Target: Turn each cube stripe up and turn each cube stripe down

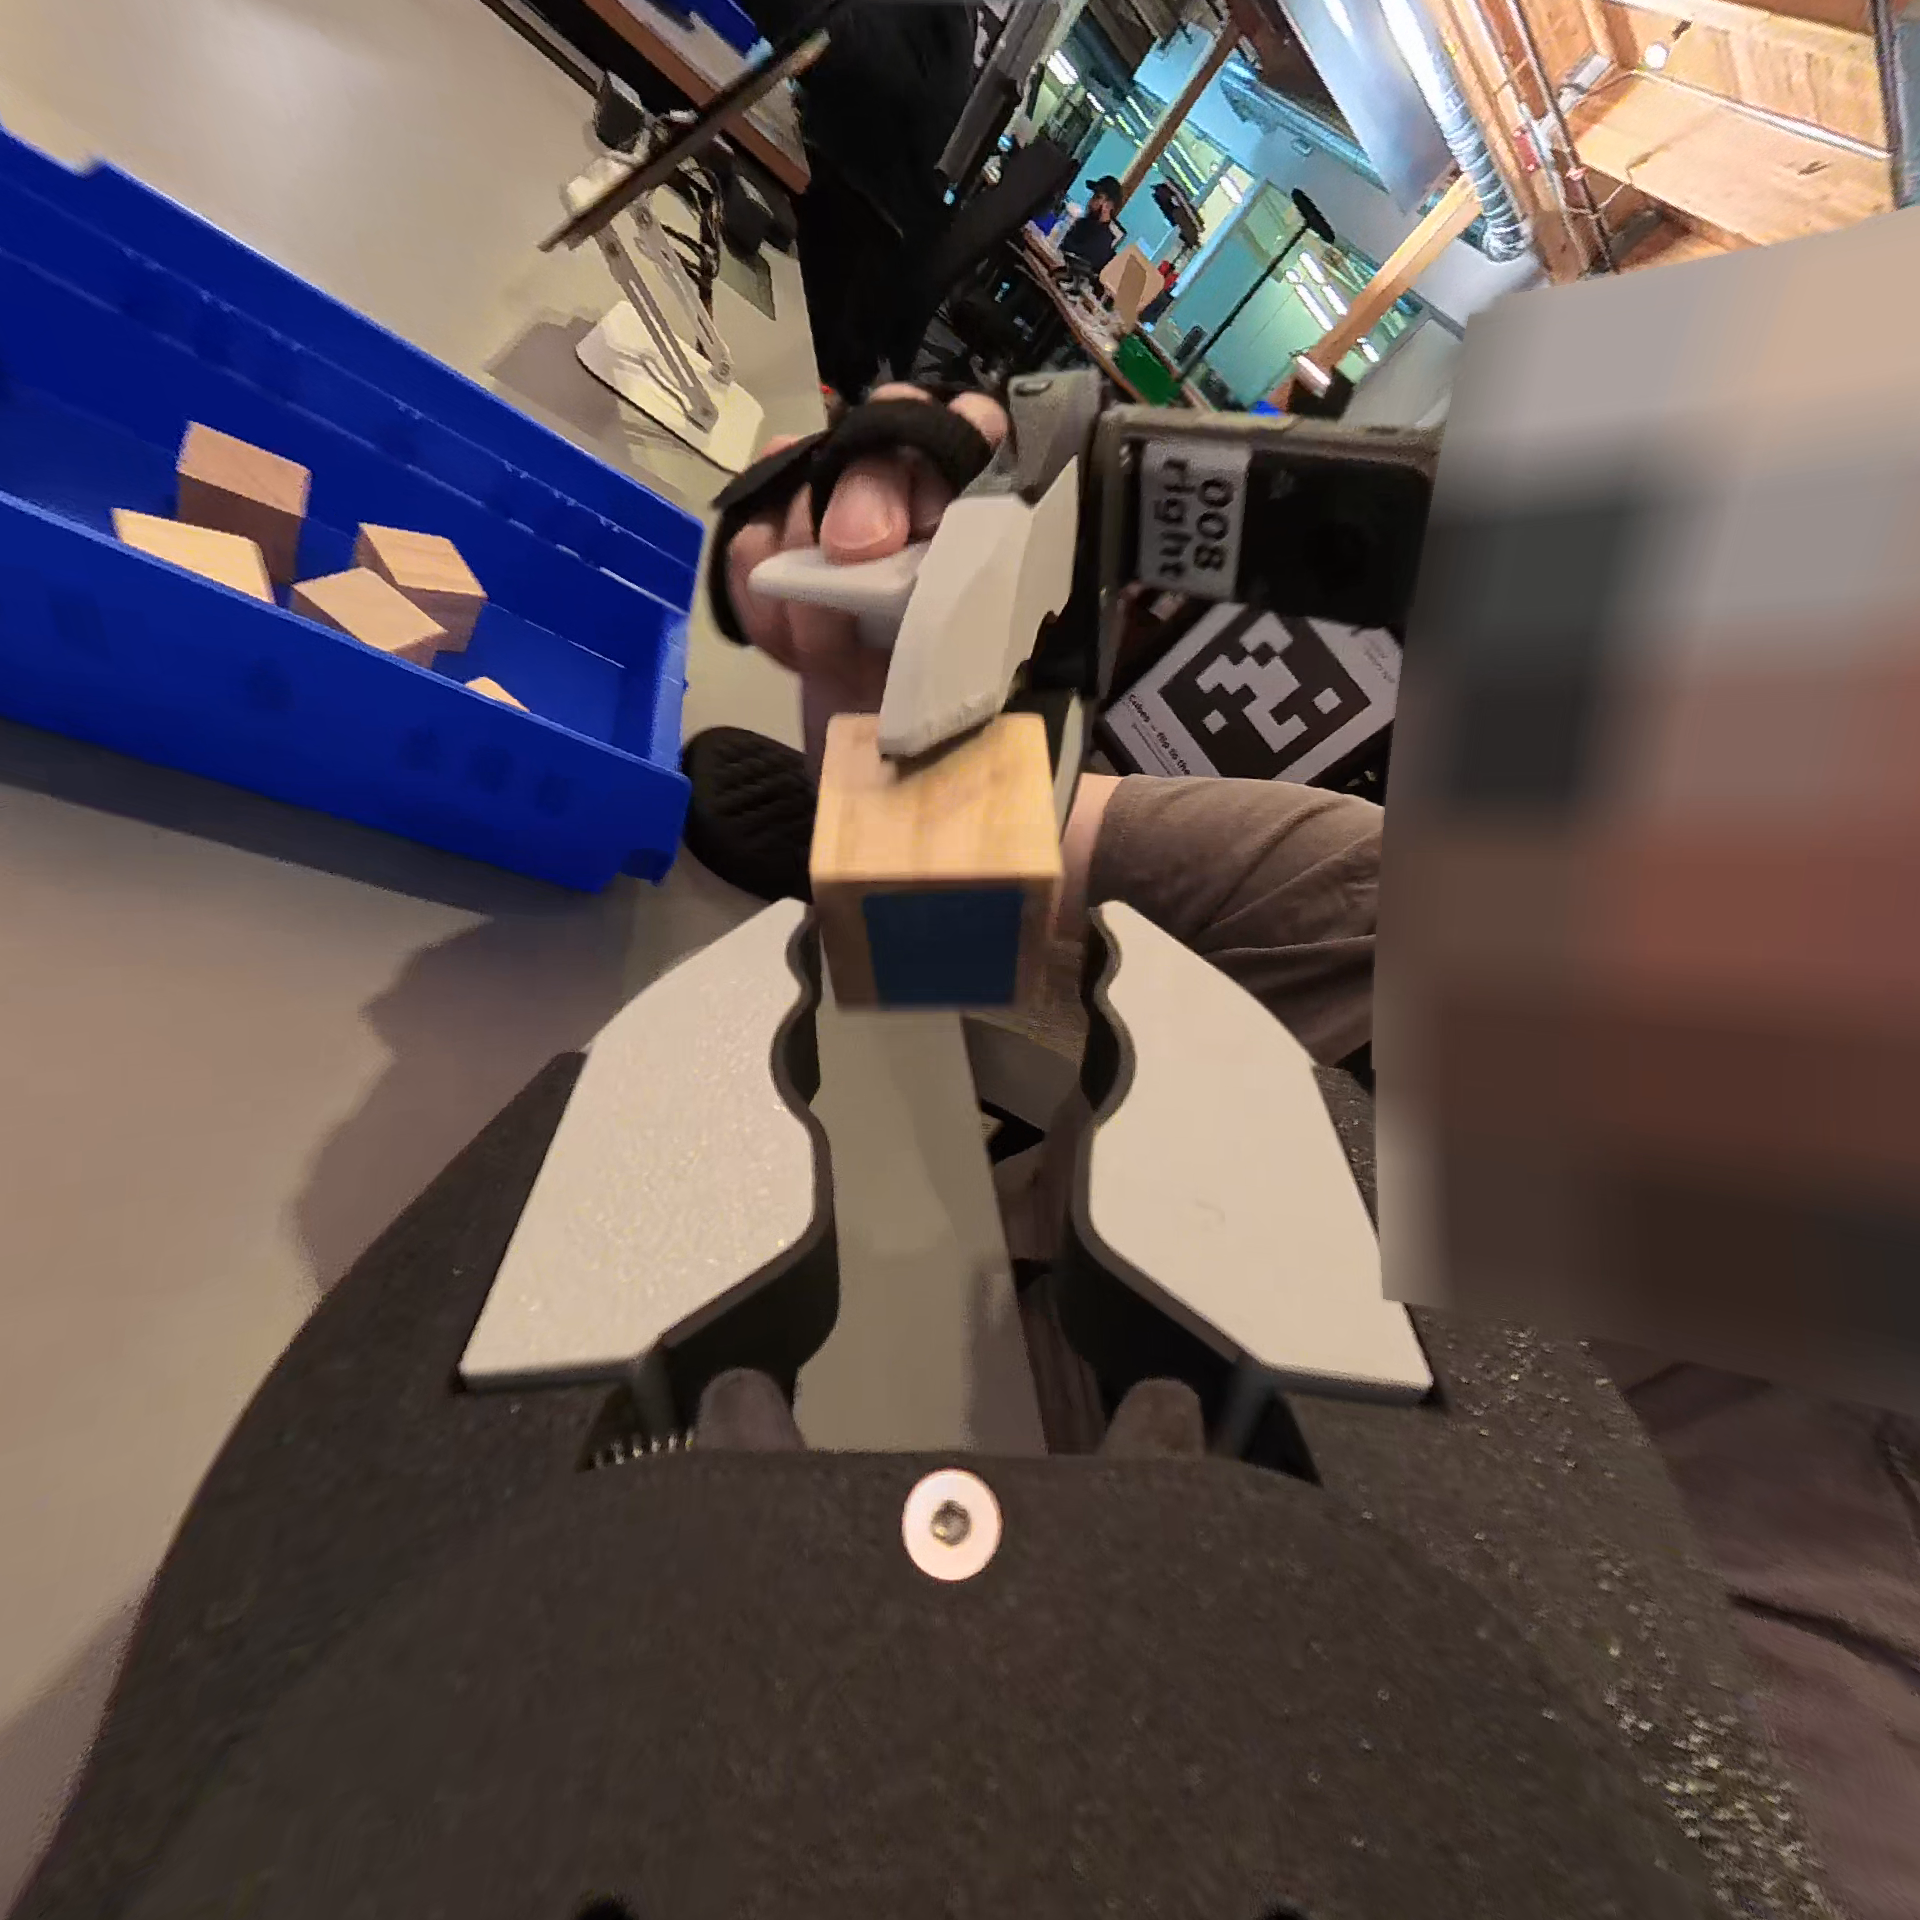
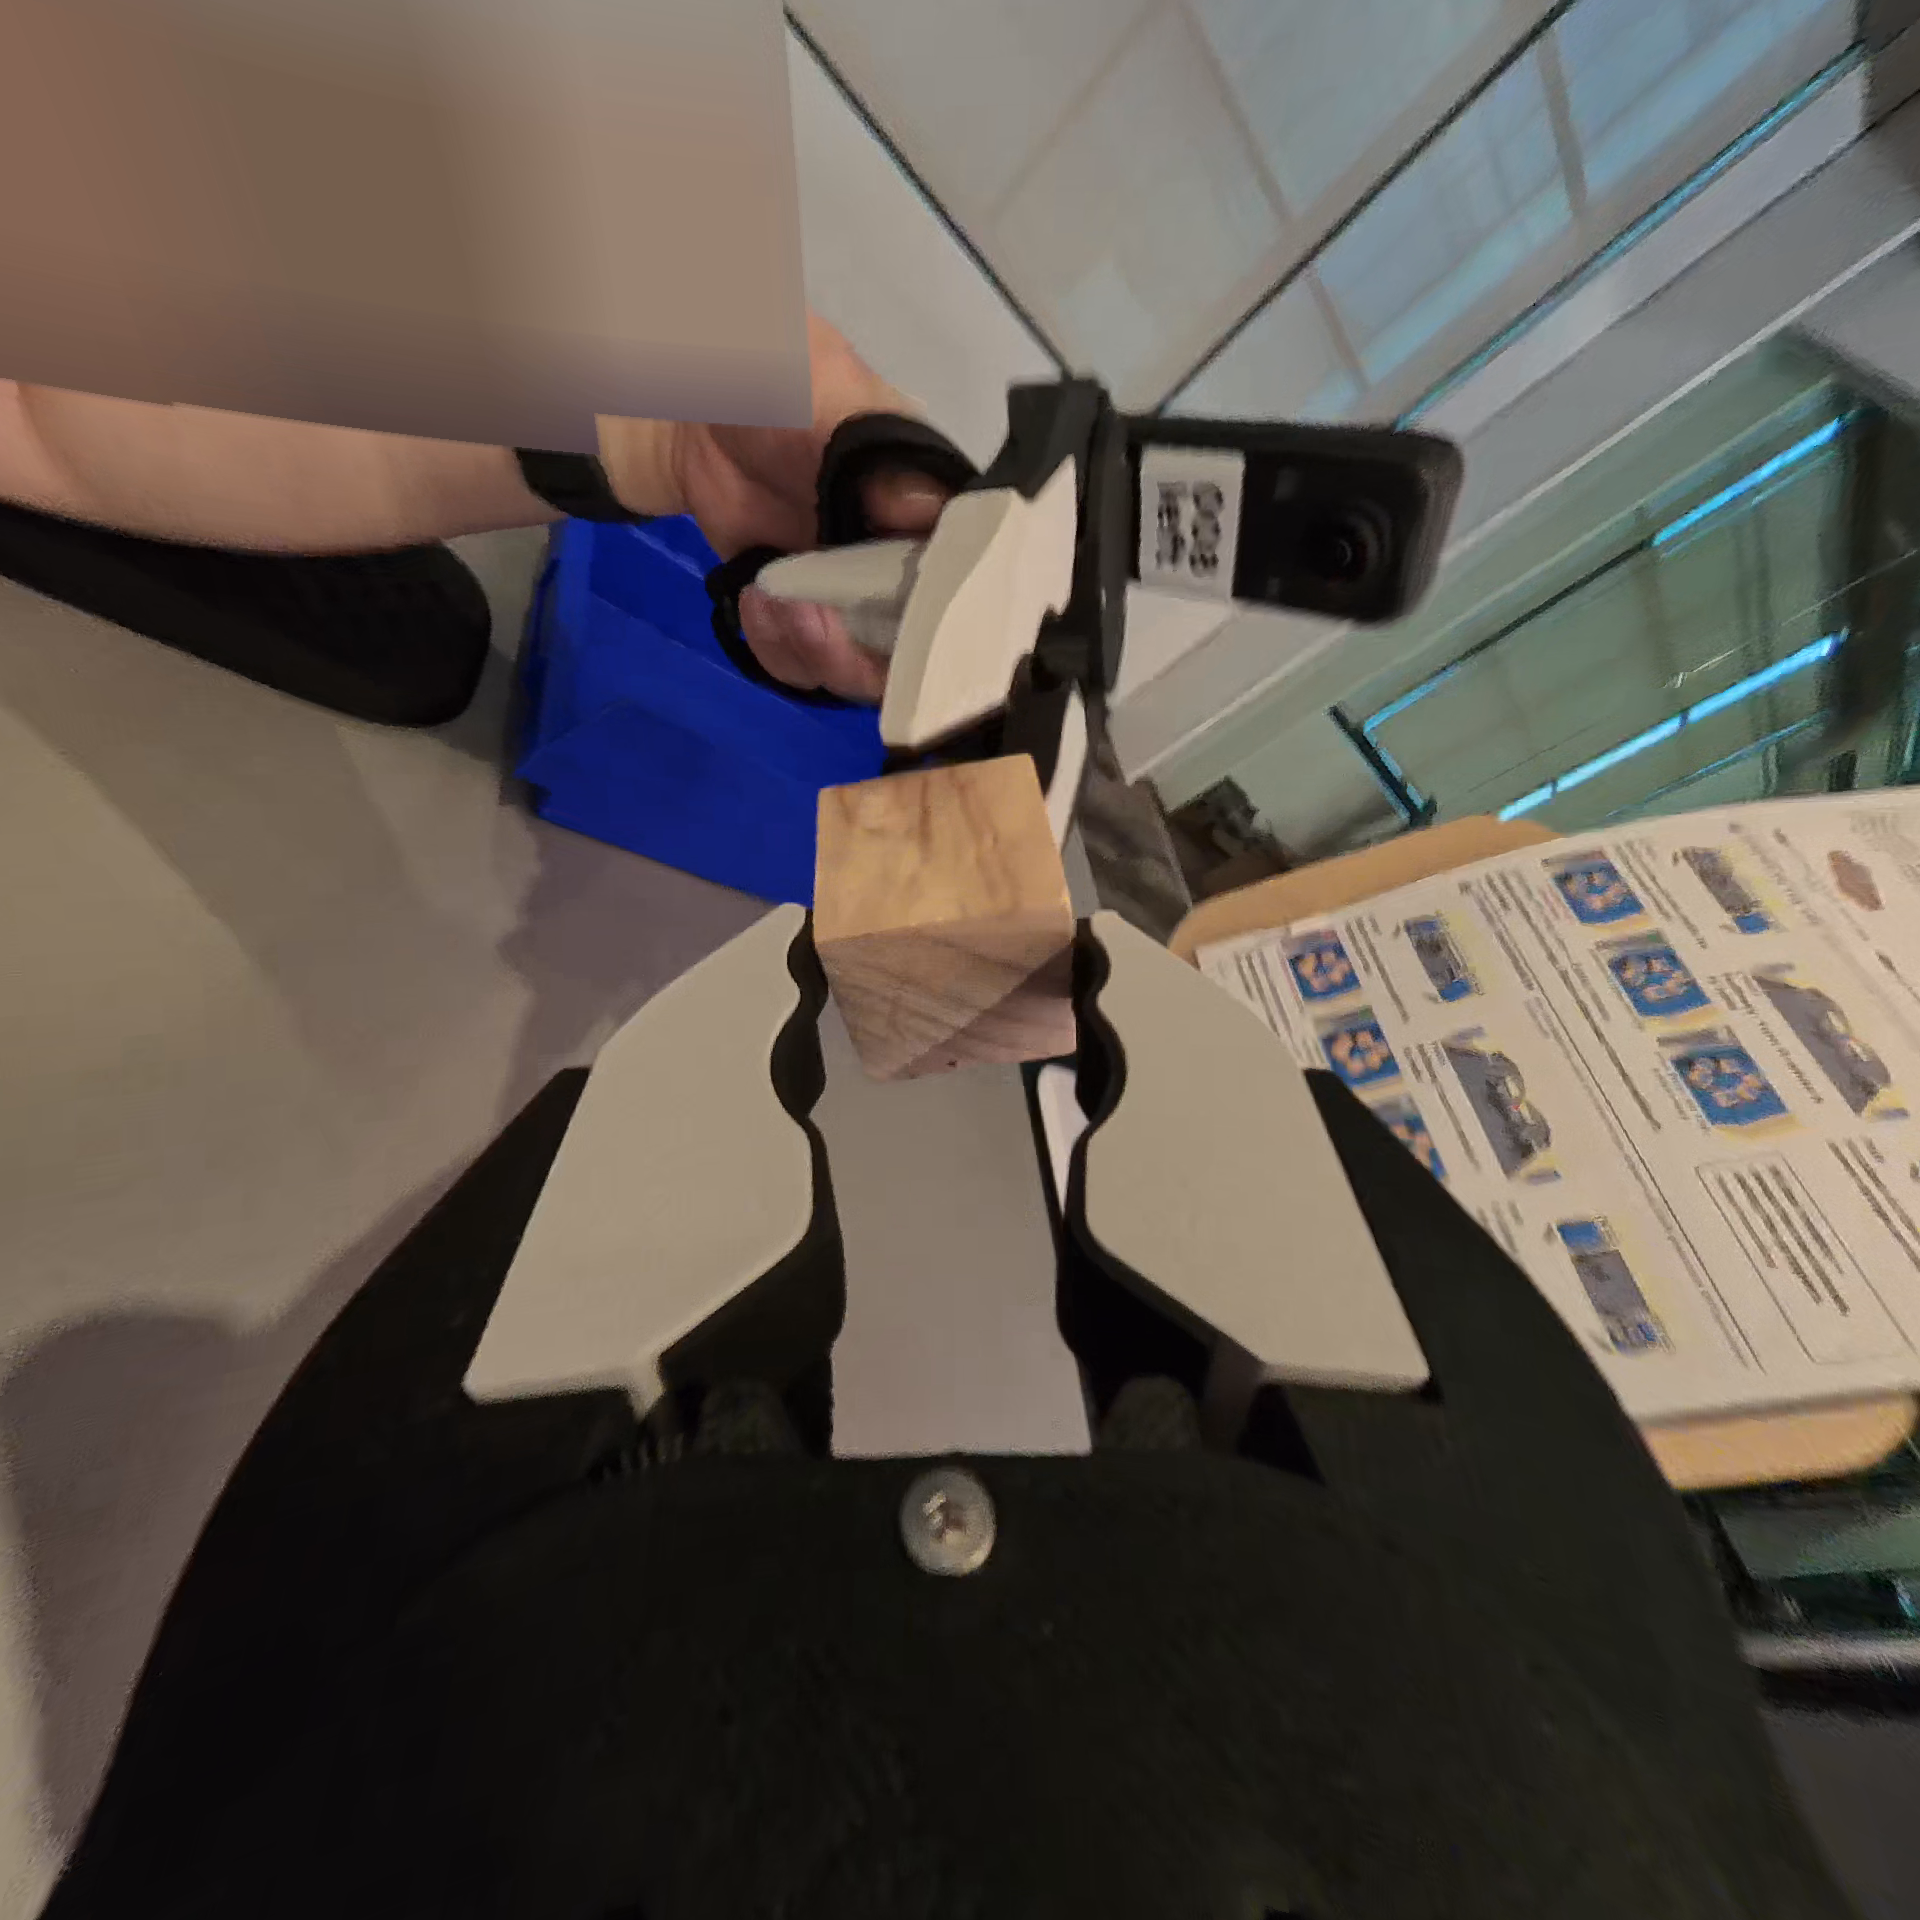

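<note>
A wooden cube [image 1: 935,831] hangs in the air between my two grippers, which face each other. In the left wrist view its blue stripe [image 1: 940,945] faces the camera. In the right wrist view only plain wood faces of the cube [image 2: 935,873] show. My right gripper [image 2: 945,935] is shut on the cube's two sides; its upper finger [image 1: 956,644] lies on the cube's top in the left wrist view. My left gripper [image 1: 951,935] is open around the cube, with a small gap at its right finger. Its upper finger [image 2: 956,623] hangs just above the cube.
A blue bin [image 1: 343,748] at the left holds several plain wooden cubes [image 1: 384,603]; it also shows behind the cube [image 2: 665,727]. A clipboard with a printed sheet [image 2: 1558,1091] lies at the right. A black-and-white marker card [image 1: 1257,696] stands behind. The grey table [image 1: 208,1039] lies below.
</note>
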`<move>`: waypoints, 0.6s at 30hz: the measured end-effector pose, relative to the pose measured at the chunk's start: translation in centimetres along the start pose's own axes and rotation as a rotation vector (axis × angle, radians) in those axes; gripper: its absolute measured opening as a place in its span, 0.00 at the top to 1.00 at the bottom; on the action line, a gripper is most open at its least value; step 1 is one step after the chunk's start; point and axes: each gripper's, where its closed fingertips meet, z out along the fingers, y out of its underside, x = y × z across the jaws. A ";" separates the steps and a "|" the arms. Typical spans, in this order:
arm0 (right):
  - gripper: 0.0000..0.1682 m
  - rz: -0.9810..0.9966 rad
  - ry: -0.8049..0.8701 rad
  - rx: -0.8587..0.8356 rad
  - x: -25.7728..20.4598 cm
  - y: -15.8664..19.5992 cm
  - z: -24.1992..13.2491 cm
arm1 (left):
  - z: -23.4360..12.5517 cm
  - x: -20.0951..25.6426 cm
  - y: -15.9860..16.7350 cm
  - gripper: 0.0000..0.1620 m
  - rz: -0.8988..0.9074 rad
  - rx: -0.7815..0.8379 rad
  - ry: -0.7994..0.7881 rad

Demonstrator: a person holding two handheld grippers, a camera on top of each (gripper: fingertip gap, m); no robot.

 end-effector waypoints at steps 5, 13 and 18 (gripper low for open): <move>0.72 0.270 -0.119 -0.526 1.6 8.9 -8.1 | -3.5 -2.9 -1.9 0.71 0.158 0.085 -0.338; 0.72 0.808 -0.222 -1.273 -3.0 25.7 -22.3 | -8.3 -0.6 -5.5 0.70 0.419 0.329 -0.537; 0.72 0.880 -0.407 -1.319 -6.2 27.2 -22.0 | -11.2 -1.3 -5.9 0.66 0.518 0.433 -0.688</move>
